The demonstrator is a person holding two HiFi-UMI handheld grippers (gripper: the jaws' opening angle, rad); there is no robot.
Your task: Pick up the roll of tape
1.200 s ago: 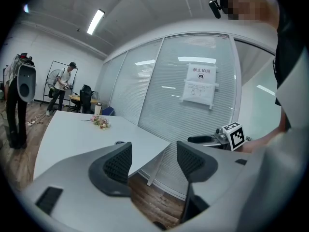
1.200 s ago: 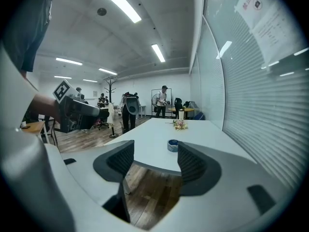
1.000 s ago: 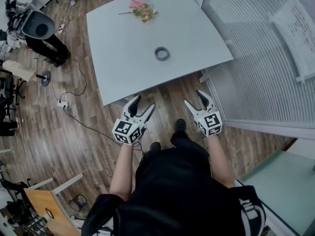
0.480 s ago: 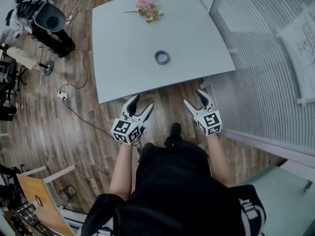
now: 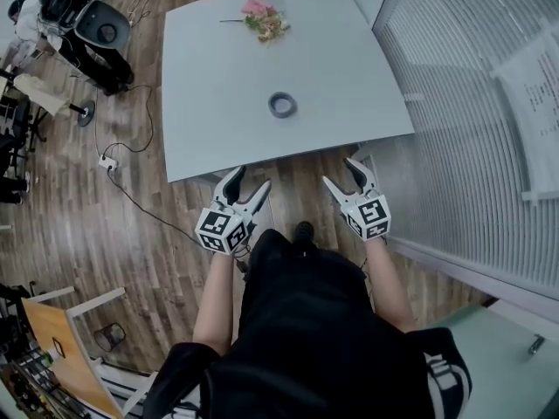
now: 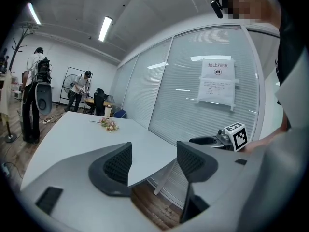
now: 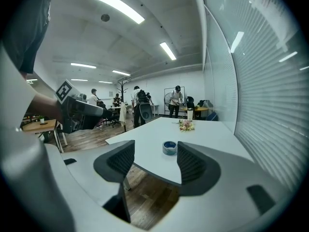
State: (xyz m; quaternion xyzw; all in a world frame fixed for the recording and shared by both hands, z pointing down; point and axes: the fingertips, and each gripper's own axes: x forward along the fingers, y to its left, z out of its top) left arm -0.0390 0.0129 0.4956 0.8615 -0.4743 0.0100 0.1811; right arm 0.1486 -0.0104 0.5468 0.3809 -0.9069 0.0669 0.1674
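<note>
Head view has the roll of tape [image 5: 282,105] lying flat on the white counter [image 5: 214,68], near its middle. Left gripper [image 5: 251,180] and right gripper [image 5: 342,173] hang short of the counter's near edge, over wood floor [image 5: 157,234], jaws spread wide, holding nothing.

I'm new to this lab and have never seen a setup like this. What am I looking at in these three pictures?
No robot here: a person stands at a white table holding a two-jaw tool in each hand. The head view comes from a camera on their head, looking steeply down; the left tool and right tool show short of the table's near edge. The two gripper views come from cameras riding on each tool, looking along its jaws. Both pairs of jaws stand apart with nothing between them. On the table lie a roll of tape and, at the far end, a small bunch of flowers. Nothing is held yet.
</note>
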